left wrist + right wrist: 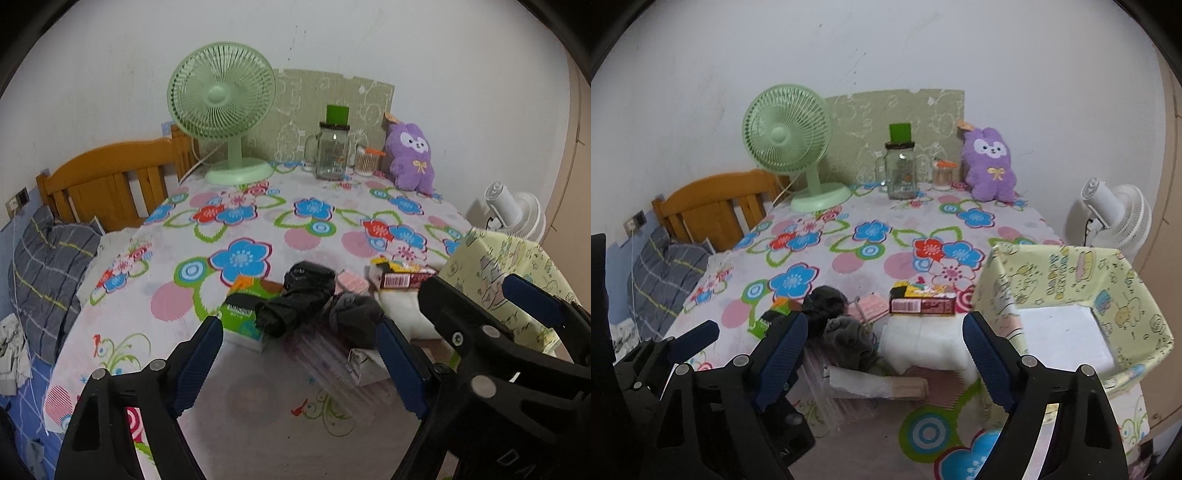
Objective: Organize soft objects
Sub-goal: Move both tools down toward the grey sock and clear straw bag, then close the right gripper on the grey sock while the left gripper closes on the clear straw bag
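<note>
A pile of soft things lies on the flowered table near its front: dark rolled socks (306, 295) (846, 332), a white cloth (402, 306) (923, 343) and a pink item (871, 306). A yellow patterned box (1071, 291) (506, 273) stands open at the right. A purple plush (410, 155) (990, 166) sits at the back. My left gripper (299, 354) is open and empty, just short of the socks. My right gripper (882, 354) is open and empty in front of the white cloth; it also shows in the left wrist view (476, 295).
A green fan (221, 110), a glass jar (332, 151) and a small cup of swabs (365, 160) stand at the back. A red snack box (923, 305), a green packet (240, 314) and a wrapped block (875, 384) lie in the pile. A white fan (1115, 218) stands at the right.
</note>
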A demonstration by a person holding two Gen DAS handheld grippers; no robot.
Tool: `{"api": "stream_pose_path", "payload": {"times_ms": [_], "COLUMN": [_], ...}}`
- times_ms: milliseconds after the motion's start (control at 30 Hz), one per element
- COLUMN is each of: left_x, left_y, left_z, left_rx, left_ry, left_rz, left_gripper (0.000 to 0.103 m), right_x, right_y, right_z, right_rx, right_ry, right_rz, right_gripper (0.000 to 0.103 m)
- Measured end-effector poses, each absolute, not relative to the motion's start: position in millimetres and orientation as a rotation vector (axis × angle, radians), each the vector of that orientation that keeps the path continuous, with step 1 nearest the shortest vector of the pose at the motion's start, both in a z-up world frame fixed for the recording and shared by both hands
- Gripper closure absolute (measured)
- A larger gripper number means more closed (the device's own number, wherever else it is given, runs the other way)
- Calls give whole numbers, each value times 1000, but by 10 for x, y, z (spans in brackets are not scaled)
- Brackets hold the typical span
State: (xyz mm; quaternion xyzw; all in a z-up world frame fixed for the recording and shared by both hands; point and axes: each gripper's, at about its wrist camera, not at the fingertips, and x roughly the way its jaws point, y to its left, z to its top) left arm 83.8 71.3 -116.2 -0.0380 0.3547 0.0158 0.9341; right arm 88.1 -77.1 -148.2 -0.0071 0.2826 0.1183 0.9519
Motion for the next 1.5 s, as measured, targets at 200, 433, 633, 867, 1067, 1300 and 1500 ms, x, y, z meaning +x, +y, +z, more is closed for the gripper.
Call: {"api": "stream_pose_path", "payload": {"times_ms": [200,433,633,867,1067,1300,1500], "left_x": [913,1007,1058,1109,1143,1162,1215], "left_y": [767,829,828,816,806,764,683], "left_z": [-1331,-1522,-1614,-1692,-1711,-1698,-1704], "left_rx": [-91,-114,-113,-119,-120,-132,-141], "left_ry": [763,809,827,849,852,853,855], "left_rz": [40,45,53,47,49,45,56], "left_gripper": [19,20,21,21,21,26,34], "right_x": [971,1115,1263,1418,1492,1474,1401], "right_y": [-654,-526,-441,-368,-348,-417,-523], "right_z": [-1631,-1787,-1918,-2052,-2147,-2117,-2025], "right_rx": [-29,-57,-79,-93,-93,-88,-67], "right_ry": [614,659,698,743,791,773,747], "right_rz": [261,289,305,326,359,348,333], "right_gripper": [18,23,27,39,62,70,70]}}
